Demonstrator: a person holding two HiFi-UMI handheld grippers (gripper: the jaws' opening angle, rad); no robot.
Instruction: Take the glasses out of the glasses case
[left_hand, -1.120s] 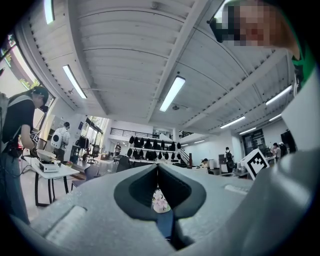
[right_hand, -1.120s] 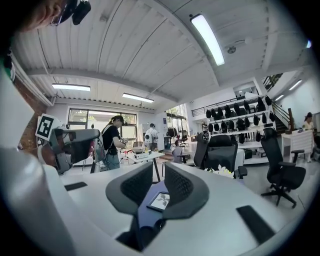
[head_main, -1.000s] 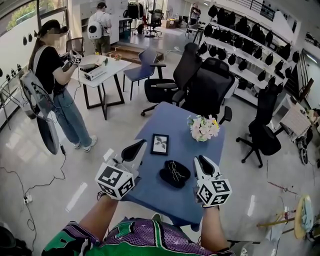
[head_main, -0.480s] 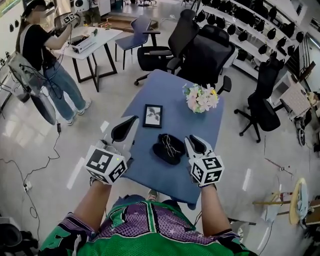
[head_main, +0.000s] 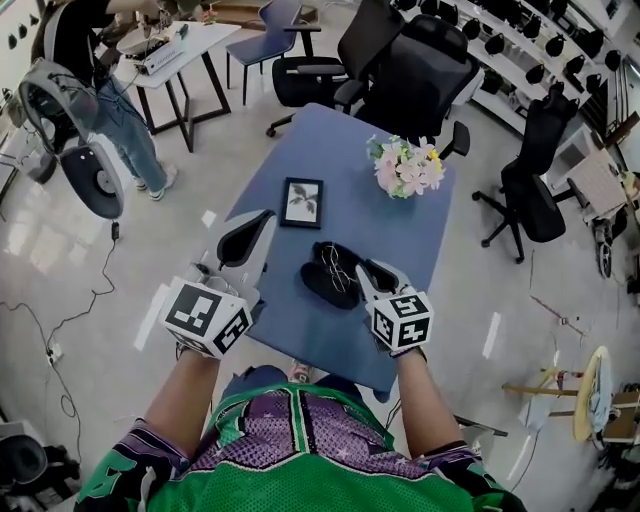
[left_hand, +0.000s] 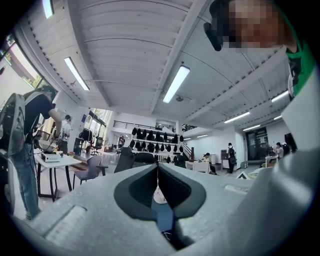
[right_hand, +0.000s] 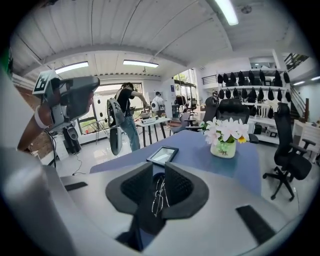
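Right gripper (head_main: 374, 271), jaws a narrow slit apart and empty, noses the right edge of the open black oval glasses case (head_main: 322, 287) on the blue table (head_main: 390, 225) — thin wire-framed glasses (right_hand: 159, 194) lie inside, just ahead, seemingly lengthwise along the slit — nearer than the closed left gripper (head_main: 247, 238).

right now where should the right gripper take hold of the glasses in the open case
Probably the near end of the thin wire frame, approached from the person's side. The glasses lie folded lengthwise in the open case, already in line with the gap between the right gripper's parted jaws.
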